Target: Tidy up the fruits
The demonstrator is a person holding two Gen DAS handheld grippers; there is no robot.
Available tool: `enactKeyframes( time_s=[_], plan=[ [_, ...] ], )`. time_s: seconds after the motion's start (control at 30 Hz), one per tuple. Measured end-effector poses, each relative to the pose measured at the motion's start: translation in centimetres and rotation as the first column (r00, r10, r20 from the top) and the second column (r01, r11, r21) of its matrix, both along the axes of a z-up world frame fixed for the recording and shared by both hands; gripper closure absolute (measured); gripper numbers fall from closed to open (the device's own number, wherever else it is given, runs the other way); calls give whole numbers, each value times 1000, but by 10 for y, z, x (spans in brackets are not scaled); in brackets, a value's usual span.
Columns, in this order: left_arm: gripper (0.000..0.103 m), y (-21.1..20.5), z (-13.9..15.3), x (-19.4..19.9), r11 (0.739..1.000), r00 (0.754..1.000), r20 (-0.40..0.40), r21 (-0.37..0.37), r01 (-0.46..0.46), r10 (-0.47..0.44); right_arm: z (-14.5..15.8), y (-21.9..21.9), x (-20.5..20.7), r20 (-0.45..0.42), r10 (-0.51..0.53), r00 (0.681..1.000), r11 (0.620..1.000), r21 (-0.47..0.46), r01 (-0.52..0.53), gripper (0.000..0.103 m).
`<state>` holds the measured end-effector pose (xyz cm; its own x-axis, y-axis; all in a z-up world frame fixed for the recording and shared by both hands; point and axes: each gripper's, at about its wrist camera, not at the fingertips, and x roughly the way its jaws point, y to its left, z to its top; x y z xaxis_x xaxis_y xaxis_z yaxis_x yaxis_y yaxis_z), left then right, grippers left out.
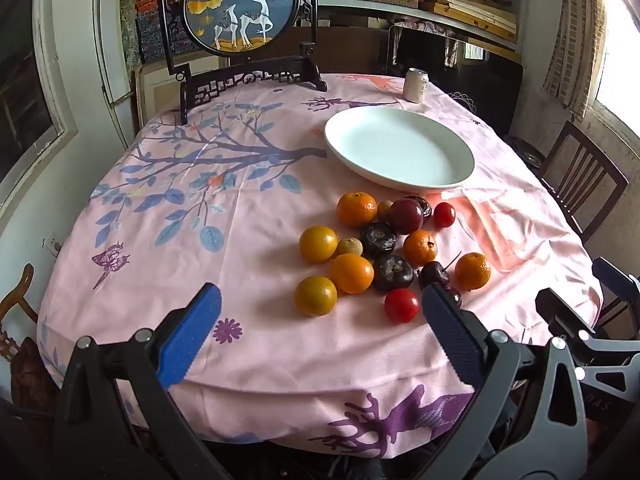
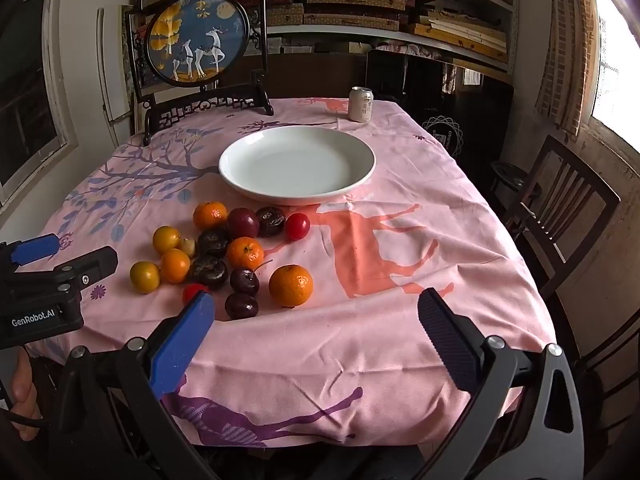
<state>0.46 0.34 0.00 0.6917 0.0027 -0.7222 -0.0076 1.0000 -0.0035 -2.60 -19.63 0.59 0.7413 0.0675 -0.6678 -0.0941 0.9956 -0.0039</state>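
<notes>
Both tongs, left (image 1: pixel 320 304) and right (image 2: pixel 316 308), spread, gripping nothing; fruit cluster (image 1: pixel 384 248) stretches toward white plate (image 1: pixel 440 178).

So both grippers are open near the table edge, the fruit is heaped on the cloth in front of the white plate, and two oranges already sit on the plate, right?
Not quite: the white plate is empty, as the right wrist view shows. All the fruit lies on the cloth; both grippers, left and right, are open.
</notes>
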Motion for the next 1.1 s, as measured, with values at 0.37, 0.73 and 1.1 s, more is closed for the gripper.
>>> enactKeyframes(
  time_s=[0.37,0.73,1.1],
  plan=[
    [2,1,1,-5,1000,1000,5,4,-1,1,0,0,1,-2,0,1000,1000,0,0,1],
    [2,1,0,-5,1000,1000,5,6,-1,1,-1,1,1,-2,0,1000,1000,0,0,1],
    [2,1,1,-4,1000,1000,3,8,-2,2,-1,1,1,-3,0,1000,1000,1,0,1]
  ],
)
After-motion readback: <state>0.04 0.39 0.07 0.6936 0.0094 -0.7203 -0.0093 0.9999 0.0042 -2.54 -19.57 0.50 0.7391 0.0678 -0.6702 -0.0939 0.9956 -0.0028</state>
